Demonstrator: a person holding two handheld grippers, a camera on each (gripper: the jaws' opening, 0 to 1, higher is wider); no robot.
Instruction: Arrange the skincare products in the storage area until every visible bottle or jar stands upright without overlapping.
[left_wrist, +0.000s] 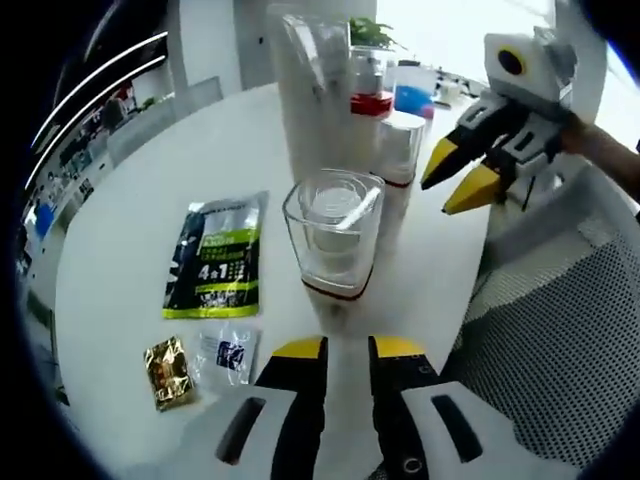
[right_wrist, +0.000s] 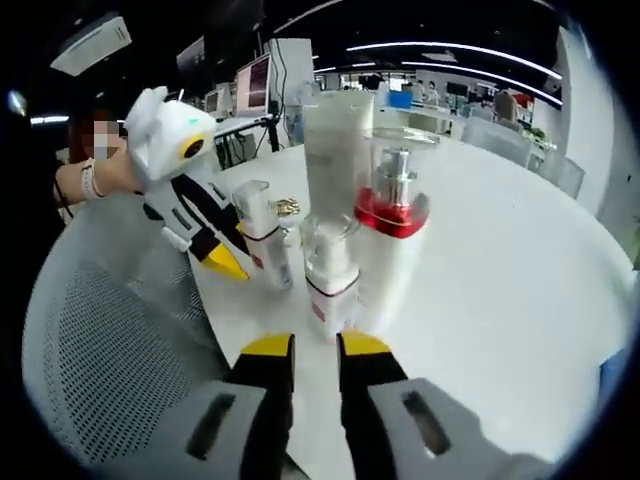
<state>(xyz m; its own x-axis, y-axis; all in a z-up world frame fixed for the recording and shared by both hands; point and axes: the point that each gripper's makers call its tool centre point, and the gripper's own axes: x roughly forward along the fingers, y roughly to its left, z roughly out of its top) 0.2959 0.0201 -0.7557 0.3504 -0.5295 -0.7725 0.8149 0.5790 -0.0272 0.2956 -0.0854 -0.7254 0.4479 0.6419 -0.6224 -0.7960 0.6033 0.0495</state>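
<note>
My left gripper (left_wrist: 348, 350) is narrowly open above the white table (left_wrist: 130, 200), with nothing between its jaws. Just ahead of it stands a small bottle with a clear square cap (left_wrist: 333, 235). Behind that stand a tall translucent tube (left_wrist: 315, 90), a pump bottle with a red collar (left_wrist: 372, 102) and a white-capped bottle (left_wrist: 402, 150). My right gripper (left_wrist: 458, 178) comes in from the right beside them. In the right gripper view, my right gripper (right_wrist: 316, 350) is narrowly open and empty before a small clear-capped bottle (right_wrist: 330, 270). The red-collared pump bottle (right_wrist: 395, 205), the tube (right_wrist: 338, 140) and another small bottle (right_wrist: 262, 235) stand upright.
A green sachet pack (left_wrist: 215, 255), a gold sachet (left_wrist: 168, 372) and a small clear sachet (left_wrist: 228, 352) lie flat on the table's left. A mesh chair back (left_wrist: 560, 320) (right_wrist: 110, 340) is close to the table edge. A blue-lidded jar (left_wrist: 412, 98) stands farther back.
</note>
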